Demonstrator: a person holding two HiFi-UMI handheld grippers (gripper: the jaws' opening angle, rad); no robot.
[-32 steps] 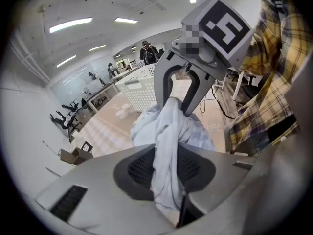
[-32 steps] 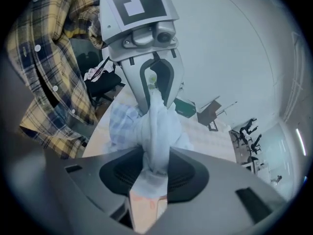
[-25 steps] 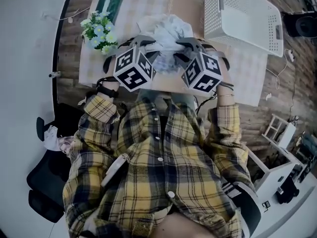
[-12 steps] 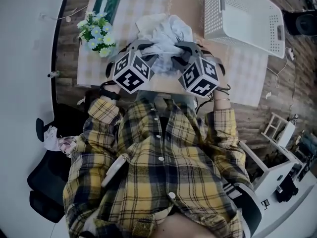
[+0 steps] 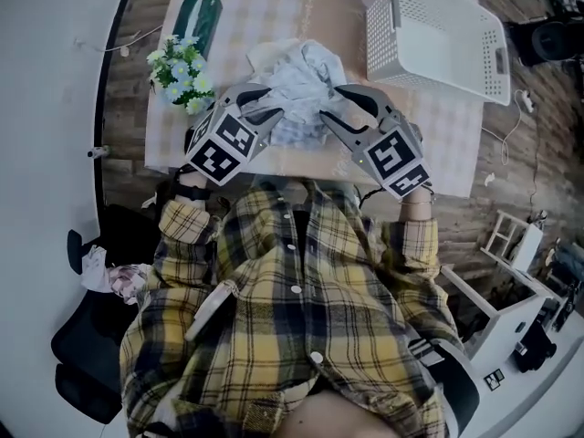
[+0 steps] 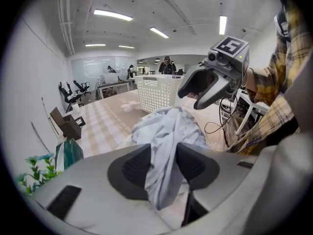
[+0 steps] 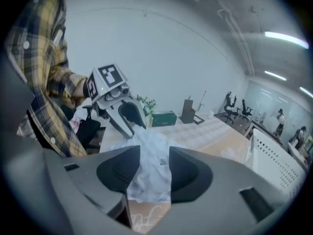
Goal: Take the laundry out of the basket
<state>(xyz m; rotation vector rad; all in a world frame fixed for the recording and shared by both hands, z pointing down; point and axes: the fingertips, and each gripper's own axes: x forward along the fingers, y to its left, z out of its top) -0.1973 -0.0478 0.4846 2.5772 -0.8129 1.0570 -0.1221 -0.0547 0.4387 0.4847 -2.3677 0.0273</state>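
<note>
A crumpled white and pale blue garment [image 5: 297, 76] lies in a heap on the checked table [image 5: 237, 16], near its front edge. My left gripper [image 5: 269, 101] is at the heap's left side. Its jaws have just been opening, and a fold of the garment [image 6: 166, 131] still hangs loosely between the pads [image 6: 134, 168]. My right gripper [image 5: 330, 105] is at the heap's right side and has risen a little. Its jaws have also just been opening, and the garment [image 7: 151, 151] shows through the gap, untouched by the pads [image 7: 117, 173]. The white laundry basket [image 5: 438, 26] stands at the back right.
A small pot of flowers [image 5: 181, 67] and a green box [image 5: 196, 21] stand on the table's left side. A black chair [image 5: 87, 336] is on the floor to my left and a white shelf unit [image 5: 511, 235] to my right.
Both grippers have rolled outward and drawn apart, and their jaws stand wider. The garment, bunched up between them before, now rests in a heap on the table.
</note>
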